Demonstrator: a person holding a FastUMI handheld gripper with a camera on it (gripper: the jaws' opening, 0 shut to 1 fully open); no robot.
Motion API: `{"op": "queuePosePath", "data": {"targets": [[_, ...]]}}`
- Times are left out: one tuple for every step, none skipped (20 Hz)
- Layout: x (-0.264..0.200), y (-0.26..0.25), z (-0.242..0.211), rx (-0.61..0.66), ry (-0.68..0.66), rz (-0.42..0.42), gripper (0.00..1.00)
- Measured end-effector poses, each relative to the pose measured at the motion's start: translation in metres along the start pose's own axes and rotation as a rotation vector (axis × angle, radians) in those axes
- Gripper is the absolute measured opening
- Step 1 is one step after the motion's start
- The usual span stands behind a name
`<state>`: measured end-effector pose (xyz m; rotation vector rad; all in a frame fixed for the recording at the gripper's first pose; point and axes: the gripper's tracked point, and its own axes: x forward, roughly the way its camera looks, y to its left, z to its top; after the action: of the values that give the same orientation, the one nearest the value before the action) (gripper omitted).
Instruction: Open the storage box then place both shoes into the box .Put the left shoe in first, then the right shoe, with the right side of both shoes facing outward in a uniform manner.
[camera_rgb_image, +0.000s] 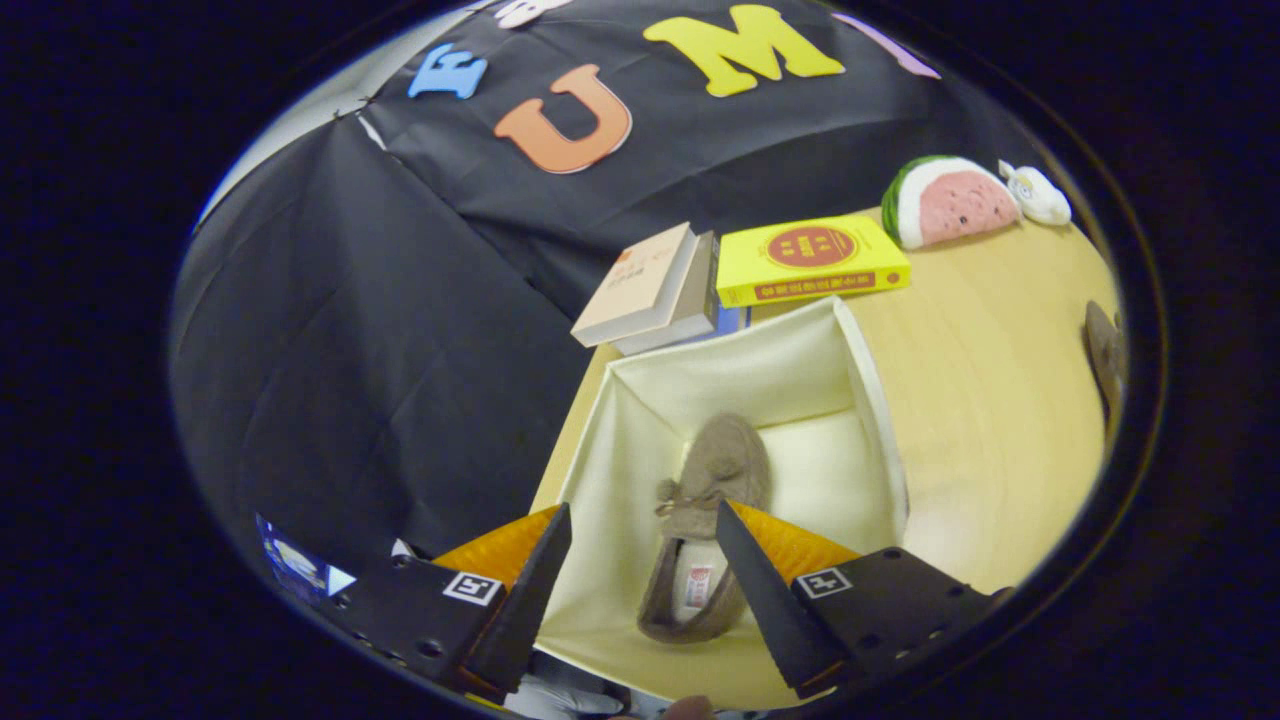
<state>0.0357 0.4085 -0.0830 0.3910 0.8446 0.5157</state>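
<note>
The tool (640, 570) hovered released above an open cream storage box (870, 400) on the wooden table (990, 400), its fingers spread and pressing on nothing. One taupe shoe (705, 500) lay on the box floor, seen between the fingers. A second shoe (1103, 355) sat well apart on the table. Books (810, 260) lay beyond the box.

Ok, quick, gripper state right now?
Gripper: open, holding nothing, fingers spread above the shoe lying in the storage box.

Tongs (640, 560): wedge fingers on screw-dotted mounts bearing square tags.
</note>
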Motion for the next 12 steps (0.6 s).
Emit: {"op": "queuePosePath", "data": {"targets": [[-0.009, -0.004, 0.006, -0.044, -0.043, -0.002, 0.91], [-0.021, -0.010, 0.014, -0.085, -0.090, -0.009, 0.91], [-0.032, -0.018, 0.021, -0.128, -0.136, -0.018, 0.91], [-0.045, -0.026, 0.029, -0.171, -0.183, -0.027, 0.91], [-0.058, -0.033, 0.036, -0.213, -0.228, -0.025, 0.91], [-0.072, -0.041, 0.042, -0.249, -0.271, -0.026, 0.91], [-0.088, -0.052, 0.049, -0.280, -0.315, -0.037, 0.91], [-0.103, -0.064, 0.056, -0.306, -0.353, -0.053, 0.91], [-0.118, -0.077, 0.059, -0.325, -0.381, -0.066, 0.91], [-0.133, -0.091, 0.061, -0.341, -0.393, -0.077, 0.91], [-0.148, -0.109, 0.065, -0.357, -0.407, -0.094, 0.91], [-0.164, -0.130, 0.070, -0.364, -0.425, -0.120, 0.92]]}}
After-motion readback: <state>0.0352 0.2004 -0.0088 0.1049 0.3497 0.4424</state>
